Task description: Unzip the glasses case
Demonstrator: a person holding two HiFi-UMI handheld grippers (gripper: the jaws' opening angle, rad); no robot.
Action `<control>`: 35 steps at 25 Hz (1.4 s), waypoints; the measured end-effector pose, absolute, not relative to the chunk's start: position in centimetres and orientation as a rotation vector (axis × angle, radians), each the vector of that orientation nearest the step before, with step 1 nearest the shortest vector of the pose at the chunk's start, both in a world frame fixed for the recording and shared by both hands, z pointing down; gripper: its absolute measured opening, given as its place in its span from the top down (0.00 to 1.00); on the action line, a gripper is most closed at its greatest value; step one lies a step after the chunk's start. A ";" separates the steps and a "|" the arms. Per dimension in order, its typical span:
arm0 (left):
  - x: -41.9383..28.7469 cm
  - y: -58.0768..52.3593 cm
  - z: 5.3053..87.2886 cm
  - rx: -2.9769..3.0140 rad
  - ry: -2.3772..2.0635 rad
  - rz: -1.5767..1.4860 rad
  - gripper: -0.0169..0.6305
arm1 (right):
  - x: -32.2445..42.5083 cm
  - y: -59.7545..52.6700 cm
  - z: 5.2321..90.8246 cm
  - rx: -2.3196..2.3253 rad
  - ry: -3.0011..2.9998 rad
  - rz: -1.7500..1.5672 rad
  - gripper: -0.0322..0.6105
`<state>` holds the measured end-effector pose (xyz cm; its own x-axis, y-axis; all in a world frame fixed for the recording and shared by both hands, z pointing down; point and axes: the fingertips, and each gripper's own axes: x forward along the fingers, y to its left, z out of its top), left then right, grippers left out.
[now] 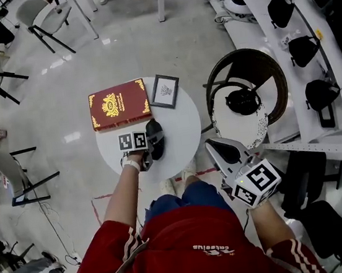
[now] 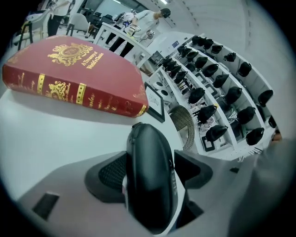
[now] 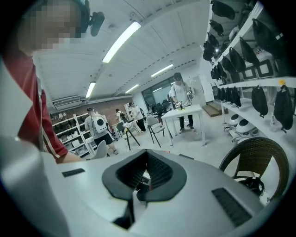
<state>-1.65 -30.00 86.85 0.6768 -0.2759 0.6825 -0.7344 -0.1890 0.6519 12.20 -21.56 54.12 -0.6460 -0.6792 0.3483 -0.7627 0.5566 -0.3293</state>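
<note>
Head view looks down on a small round white table point(image 1: 183, 134) with little spare room. A red hardback book point(image 1: 119, 104) with gilt lettering fills the far left, one corner at the rim, and a dark-framed picture point(image 1: 165, 91) lies just beside it at the far edge. Bare white top is left only on the right and front. Glossy pale floor runs all round, with a round wicker chair point(image 1: 276, 81) close by on the right, under white shelves point(image 1: 325, 50) of black bags.

The glasses case point(image 1: 154, 135) is a smooth black oval shell, sitting near the middle of the table. The left gripper point(image 2: 150, 162) has its jaws spread wide round the case: the left ribbed pad lies close against it, and a gap shows at the right pad, so nothing is clamped.

The right gripper point(image 3: 141, 190) hangs off the table's right edge, its jaws closed tip to tip on nothing.
</note>
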 end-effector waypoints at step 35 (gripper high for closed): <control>-4.8 -29.1 61.1 1.981 -0.721 -0.204 0.53 | 7.3 -19.3 45.9 1.214 -2.729 0.369 0.93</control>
<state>-4.84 -29.13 61.11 0.8099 -0.5661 0.1538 -0.4018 -0.3443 0.8485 7.31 -19.32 45.91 -0.6671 -0.7124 0.2179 -0.7447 0.6459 -0.1682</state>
